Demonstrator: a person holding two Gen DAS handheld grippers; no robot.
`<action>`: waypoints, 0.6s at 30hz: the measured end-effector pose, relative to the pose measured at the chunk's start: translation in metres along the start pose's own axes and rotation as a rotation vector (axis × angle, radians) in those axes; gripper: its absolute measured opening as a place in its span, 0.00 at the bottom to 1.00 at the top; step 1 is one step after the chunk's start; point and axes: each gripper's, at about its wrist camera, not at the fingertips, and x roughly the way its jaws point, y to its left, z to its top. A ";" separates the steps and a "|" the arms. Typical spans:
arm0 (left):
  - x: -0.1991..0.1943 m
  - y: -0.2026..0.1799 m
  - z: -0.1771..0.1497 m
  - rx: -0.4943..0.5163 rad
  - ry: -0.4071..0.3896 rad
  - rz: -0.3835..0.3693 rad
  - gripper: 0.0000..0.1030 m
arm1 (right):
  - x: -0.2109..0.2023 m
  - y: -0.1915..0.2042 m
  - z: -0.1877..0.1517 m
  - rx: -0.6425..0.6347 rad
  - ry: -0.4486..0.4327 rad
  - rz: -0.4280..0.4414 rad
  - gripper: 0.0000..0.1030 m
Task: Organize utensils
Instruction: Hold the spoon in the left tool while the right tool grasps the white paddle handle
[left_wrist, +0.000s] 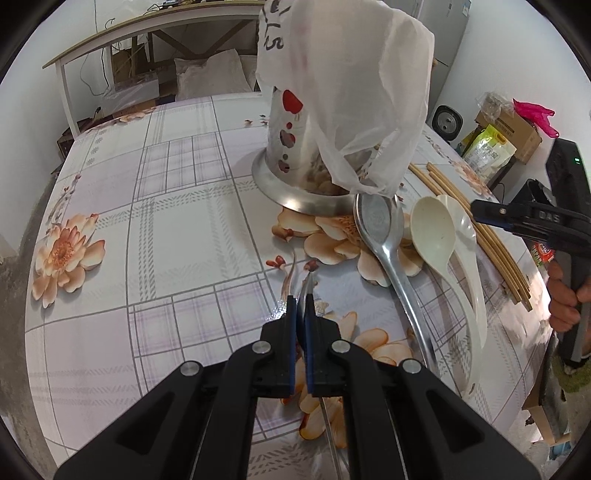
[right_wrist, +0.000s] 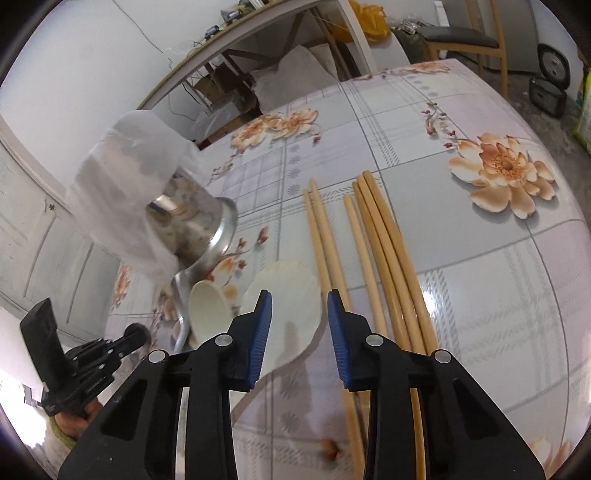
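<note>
A thin metal utensil is pinched between the nearly closed jaws of the left claw, low over the flowered worktop. The right claw is held wide, with nothing between its jaws, above the white ladle. A metal spoon and a cream spoon are laid beside the ladle, near the bag-covered steel utensil holder. The chopsticks are laid alongside.

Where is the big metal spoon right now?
The metal spoon lies on the flowered tablecloth right of centre in the left wrist view, its bowl against the base of the bag-covered metal holder, with the cream plastic spoon beside it.
</note>
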 end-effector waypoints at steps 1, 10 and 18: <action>0.000 0.000 0.000 -0.002 0.000 -0.001 0.03 | 0.003 -0.001 0.002 -0.002 0.007 -0.002 0.28; -0.001 0.004 -0.001 -0.003 0.000 0.005 0.03 | 0.015 0.002 0.007 -0.072 0.049 -0.016 0.13; -0.001 0.000 0.001 0.005 0.005 0.014 0.03 | 0.006 0.005 0.002 -0.106 0.031 -0.009 0.03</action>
